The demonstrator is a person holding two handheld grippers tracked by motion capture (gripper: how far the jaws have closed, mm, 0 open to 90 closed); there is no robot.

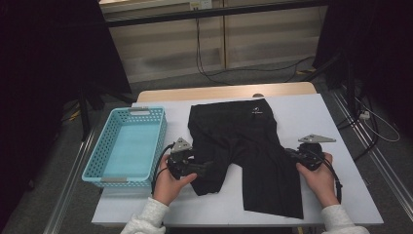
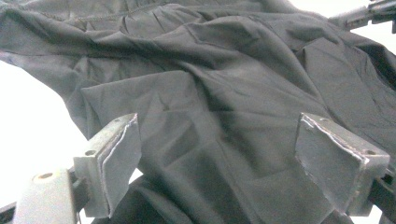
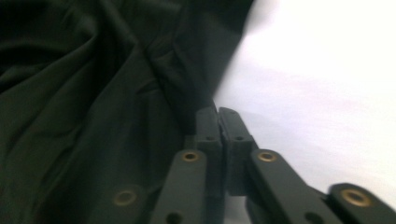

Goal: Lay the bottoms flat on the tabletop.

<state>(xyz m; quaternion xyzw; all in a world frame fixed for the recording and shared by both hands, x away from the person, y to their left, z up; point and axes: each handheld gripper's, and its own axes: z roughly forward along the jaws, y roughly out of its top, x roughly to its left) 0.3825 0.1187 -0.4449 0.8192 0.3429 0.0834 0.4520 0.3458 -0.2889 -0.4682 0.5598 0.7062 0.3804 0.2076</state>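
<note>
Shorts [image 1: 248, 146], black, lie flat on the white table [image 1: 336, 122] between both grippers. Left gripper [image 1: 207, 167]: jaws spread wide, in the left gripper view the two grey pads [image 2: 116, 158] stand well apart with black fabric running between and under them, nothing pinched. It sits at the hem of the shorter-looking leg on the person's left side, held by the left hand [image 1: 168, 183]. Right gripper [image 1: 291, 155]: jaws pressed together in the right gripper view [image 3: 218, 122], tips right at the cloth's outer edge where black meets white table; whether any fabric is caught between them can't be told. Right hand [image 1: 319, 178] holds it just beside the longer leg. Fabric looks thin, matte, wrinkled, with soft folds across the middle and a stitched seam near the top in the left gripper view; small white logo [image 1: 256, 111] near the waistband at the far end. Waistband points away from the person, legs toward them, the right leg reaching close to the near table edge. Light blue basket [image 1: 109, 161] with perforated walls sits on the table's left side, just beside the left gripper, apart from the shorts. Bare white table lies right of the shorts and in front of the left leg; wooden strip [image 1: 219, 91] at the far edge.
</note>
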